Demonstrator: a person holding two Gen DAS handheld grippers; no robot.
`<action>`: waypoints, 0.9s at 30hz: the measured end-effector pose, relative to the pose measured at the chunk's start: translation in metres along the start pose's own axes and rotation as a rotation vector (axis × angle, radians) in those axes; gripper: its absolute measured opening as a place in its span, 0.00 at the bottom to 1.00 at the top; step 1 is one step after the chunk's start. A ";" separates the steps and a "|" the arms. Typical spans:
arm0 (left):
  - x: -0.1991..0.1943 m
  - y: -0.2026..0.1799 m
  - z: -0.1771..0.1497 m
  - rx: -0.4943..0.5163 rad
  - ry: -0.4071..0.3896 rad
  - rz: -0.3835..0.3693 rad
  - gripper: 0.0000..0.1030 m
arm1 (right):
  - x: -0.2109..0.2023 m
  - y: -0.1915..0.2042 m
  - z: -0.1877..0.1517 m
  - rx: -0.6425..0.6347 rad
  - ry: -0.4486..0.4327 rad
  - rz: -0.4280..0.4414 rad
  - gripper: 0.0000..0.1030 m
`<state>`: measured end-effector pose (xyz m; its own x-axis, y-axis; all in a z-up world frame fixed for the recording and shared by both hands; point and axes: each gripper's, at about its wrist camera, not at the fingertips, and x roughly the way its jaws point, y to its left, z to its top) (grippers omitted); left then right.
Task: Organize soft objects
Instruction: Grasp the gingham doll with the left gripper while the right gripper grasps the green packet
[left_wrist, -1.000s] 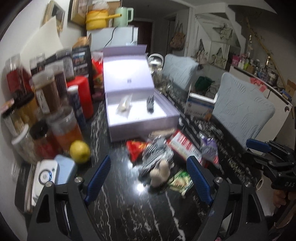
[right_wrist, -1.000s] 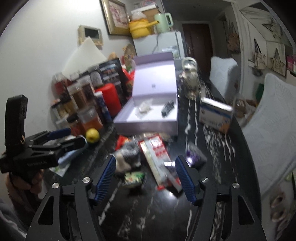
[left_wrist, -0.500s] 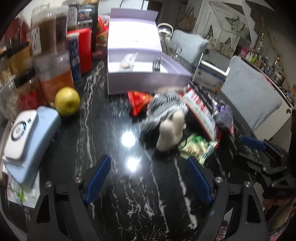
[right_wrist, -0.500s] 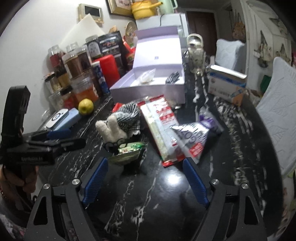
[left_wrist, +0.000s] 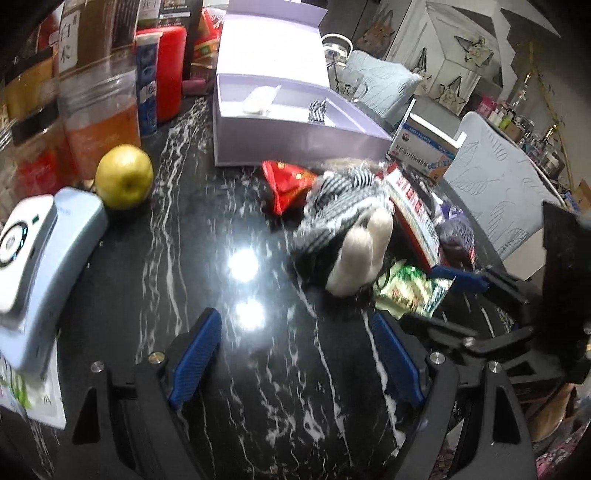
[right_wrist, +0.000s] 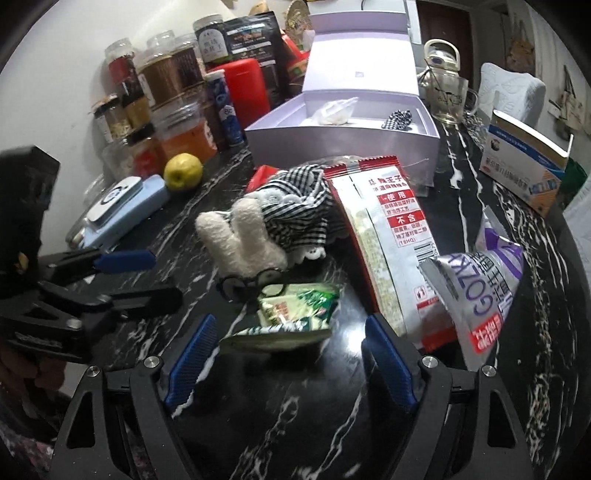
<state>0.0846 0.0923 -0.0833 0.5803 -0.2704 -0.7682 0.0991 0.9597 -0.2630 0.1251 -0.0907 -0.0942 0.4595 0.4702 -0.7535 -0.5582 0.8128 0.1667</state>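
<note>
While two small soft things already lie in the box (right_wrist: 343, 129) at 12 o'clock, the plush (right_wrist: 266, 225) and snack bags wait on the tabletop (right_wrist: 295, 424). Both tools, left (left_wrist: 295, 354) and right (right_wrist: 286, 350), gape empty.

Both wrist cameras look steeply down, close over the black marble table (left_wrist: 258, 387). The left view faces from the jar side, the right from the snack-bag side. Both share the plush bunny (left_wrist: 347, 236) (right_wrist: 266, 229) and lilac box (left_wrist: 295, 140) (right_wrist: 343, 136).
</note>
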 end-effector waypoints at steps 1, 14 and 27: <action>0.000 0.000 0.003 0.002 -0.006 -0.002 0.82 | 0.003 -0.001 0.001 0.000 0.012 -0.002 0.78; 0.016 -0.025 0.034 0.054 -0.026 -0.098 0.82 | 0.010 0.002 0.001 -0.059 0.019 -0.038 0.42; 0.059 -0.050 0.054 0.111 -0.010 -0.042 0.82 | -0.025 -0.025 -0.018 0.025 -0.020 0.011 0.25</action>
<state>0.1571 0.0327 -0.0840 0.5818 -0.3100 -0.7520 0.2118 0.9503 -0.2280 0.1148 -0.1287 -0.0911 0.4674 0.4853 -0.7389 -0.5458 0.8159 0.1906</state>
